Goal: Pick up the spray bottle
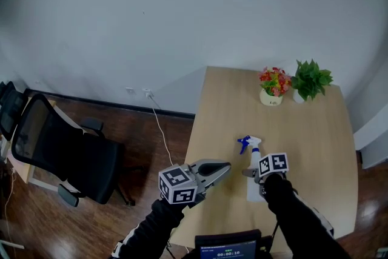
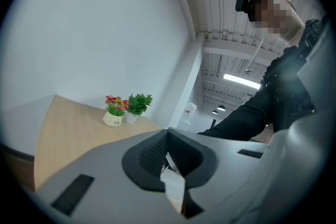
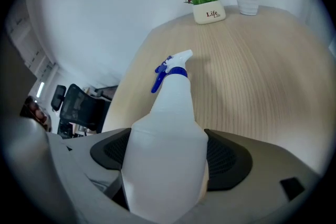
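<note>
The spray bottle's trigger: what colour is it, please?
The trigger is blue; right gripper view shows it best.

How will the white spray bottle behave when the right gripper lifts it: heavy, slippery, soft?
The spray bottle looks like thin translucent plastic with no liquid line visible: probably light and squeezable. Its smooth rounded body may slip between the right gripper's pads. The trigger end reaches far ahead, so it may droop.

One spray bottle (image 1: 254, 158), one flower pot (image 1: 271, 97), one green plant (image 1: 311, 78), one table (image 1: 306, 142), one chair (image 1: 68, 156), two tools (image 1: 223, 168) (image 1: 253, 174).
</note>
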`<state>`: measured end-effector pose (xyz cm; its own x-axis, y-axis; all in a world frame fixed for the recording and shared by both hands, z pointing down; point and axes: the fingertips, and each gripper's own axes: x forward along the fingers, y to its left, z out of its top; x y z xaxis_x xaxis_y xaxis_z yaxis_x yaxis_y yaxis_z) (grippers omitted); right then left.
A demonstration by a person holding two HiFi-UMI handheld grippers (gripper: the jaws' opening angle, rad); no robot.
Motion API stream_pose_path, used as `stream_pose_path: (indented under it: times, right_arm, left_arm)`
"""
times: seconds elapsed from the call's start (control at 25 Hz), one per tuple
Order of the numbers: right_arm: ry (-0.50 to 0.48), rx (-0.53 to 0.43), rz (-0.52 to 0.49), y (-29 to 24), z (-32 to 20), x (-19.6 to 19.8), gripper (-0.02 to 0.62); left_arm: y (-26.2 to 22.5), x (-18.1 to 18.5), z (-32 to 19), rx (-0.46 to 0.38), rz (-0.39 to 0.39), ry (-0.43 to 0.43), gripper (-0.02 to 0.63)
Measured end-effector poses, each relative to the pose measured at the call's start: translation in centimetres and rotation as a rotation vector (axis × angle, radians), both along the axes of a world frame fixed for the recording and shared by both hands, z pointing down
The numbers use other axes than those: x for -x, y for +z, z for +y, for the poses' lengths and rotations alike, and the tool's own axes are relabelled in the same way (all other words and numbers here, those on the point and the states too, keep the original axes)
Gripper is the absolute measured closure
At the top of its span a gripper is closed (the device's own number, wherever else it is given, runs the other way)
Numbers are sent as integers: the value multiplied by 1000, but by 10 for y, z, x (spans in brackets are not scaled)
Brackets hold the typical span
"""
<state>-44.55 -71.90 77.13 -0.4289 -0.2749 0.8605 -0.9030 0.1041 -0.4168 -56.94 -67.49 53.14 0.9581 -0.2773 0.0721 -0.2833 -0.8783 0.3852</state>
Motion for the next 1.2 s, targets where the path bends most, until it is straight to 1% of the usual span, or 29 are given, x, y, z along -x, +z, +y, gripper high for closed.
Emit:
stream_pose_path:
  times: [0.08, 0.24, 0.36, 0.52, 0.64, 0.76, 0.88, 0.96, 1.04, 1.2]
  right_arm:
    - [12, -53, -44, -16, -5, -2, 187]
    - [40, -173, -93, -56, -9, -8, 187]
    - [53, -304, -145, -99, -9, -9, 189]
    - [55, -485, -179, -169, -4, -20, 189]
    - [56, -649, -203, -225, 14, -14, 189]
    - [40, -815, -185, -273, 41, -7, 189]
    - [43, -940, -185, -317, 64, -24, 189]
    - [55, -999, -184, -342, 81, -39, 189]
    - [58, -1052, -161, -362, 97, -47, 189]
    - [49, -1140, -106, -393, 122, -28, 189]
  left_arm:
    - [-6, 3, 1, -1, 9, -10, 611]
    - [-16, 5, 10, -5, 18, -12, 611]
    - [-28, 3, 21, -23, 26, -5, 611]
    - [-53, -4, 38, -49, 48, 7, 611]
    - [-65, 3, 60, -98, 21, 19, 611]
    - [-74, 13, 83, -128, 14, 22, 611]
    - [-89, -2, 100, -145, 14, 23, 611]
    - [-98, -14, 113, -158, 9, 27, 611]
    - [-109, -18, 124, -173, 11, 30, 611]
    - [-124, 2, 141, -198, 15, 37, 611]
